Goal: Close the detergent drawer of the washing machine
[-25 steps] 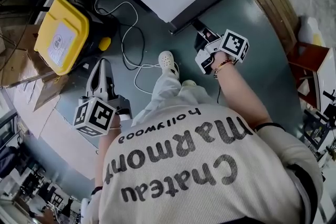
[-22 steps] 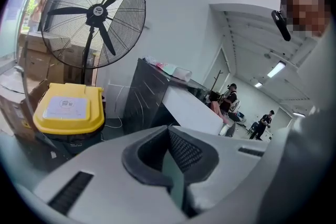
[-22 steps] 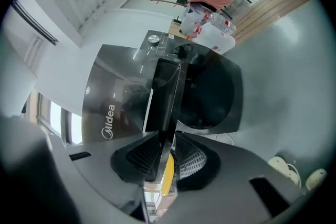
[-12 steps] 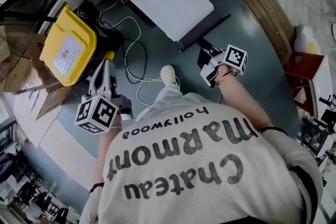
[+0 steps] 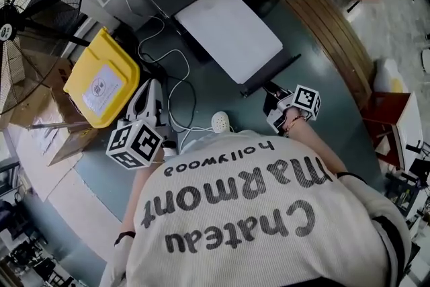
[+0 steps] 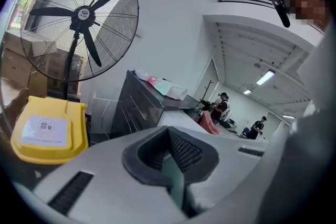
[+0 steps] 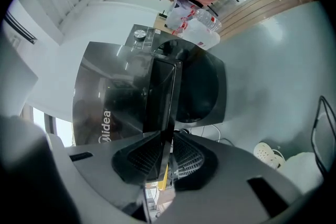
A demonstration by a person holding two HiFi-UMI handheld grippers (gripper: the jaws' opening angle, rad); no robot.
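While the right gripper (image 7: 165, 157) pinches the front edge of the detergent drawer (image 7: 160, 97), its jaws having just been closing, the drawer stands pulled out of the washing machine (image 7: 113, 97) — contents hidden. Left gripper (image 6: 176, 165): jaws together, empty. Yellow bin (image 5: 104, 84) near it — lid down, contents unseen.

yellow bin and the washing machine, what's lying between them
White cables lie looped there, between the yellow bin and the washing machine; the head view shows them.
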